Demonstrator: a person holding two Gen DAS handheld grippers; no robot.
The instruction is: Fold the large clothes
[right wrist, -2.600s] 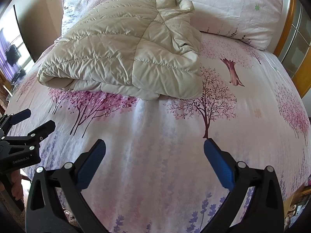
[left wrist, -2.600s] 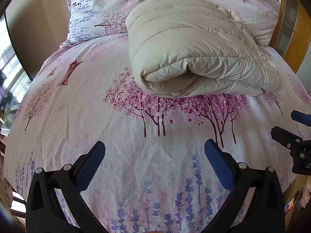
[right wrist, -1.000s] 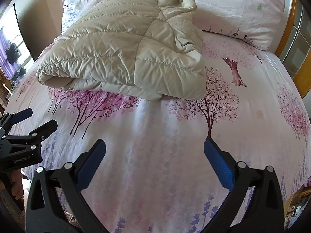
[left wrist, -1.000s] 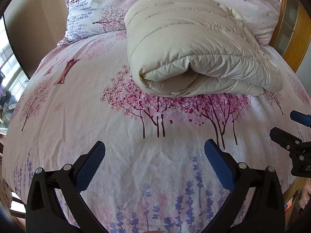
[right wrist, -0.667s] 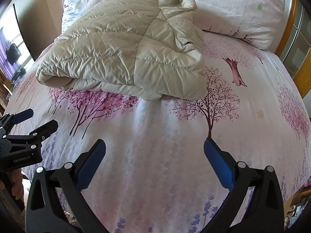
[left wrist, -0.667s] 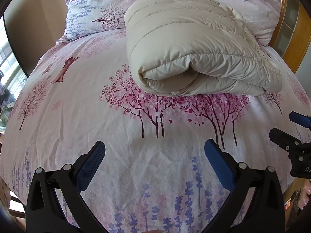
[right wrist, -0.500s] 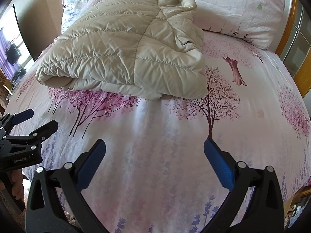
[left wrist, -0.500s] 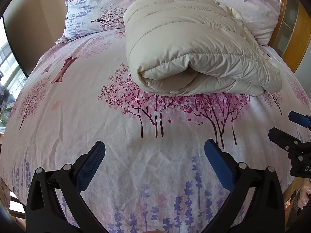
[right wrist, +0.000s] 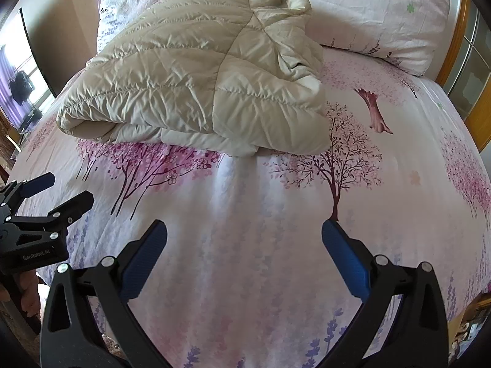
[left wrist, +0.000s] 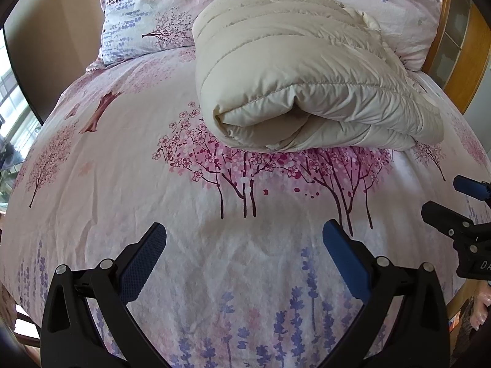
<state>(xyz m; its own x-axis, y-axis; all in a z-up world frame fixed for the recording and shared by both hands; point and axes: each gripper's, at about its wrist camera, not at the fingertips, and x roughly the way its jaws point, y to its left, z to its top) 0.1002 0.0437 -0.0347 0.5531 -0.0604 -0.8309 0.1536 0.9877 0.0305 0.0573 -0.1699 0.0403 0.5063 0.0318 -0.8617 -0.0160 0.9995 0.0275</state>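
Our left gripper (left wrist: 244, 236) has its two blue fingers wide apart, with nothing between them, and it hangs over the bed sheet (left wrist: 122, 184). Our right gripper (right wrist: 244, 234) is the same: fingers spread, holding nothing, above the sheet. Each gripper shows at the side of the other one's view, and they sit side by side, a bit apart.

Past the fingers we see the jacket (left wrist: 294, 73). It is cream and puffy, with stitched lines across it that make soft, fat rows. It is folded into a thick bundle and lies on the bed ahead of both grippers, not touching them. Its long side runs from the near left toward the far right, up to the pillows (right wrist: 368, 9). The rolled, open end faces our left gripper, and we can see the layers tucked inside it. The far end rests against the pillows.

The sheet is thin, pink cloth with a few wrinkles, printed with pink trees and purple flowers.
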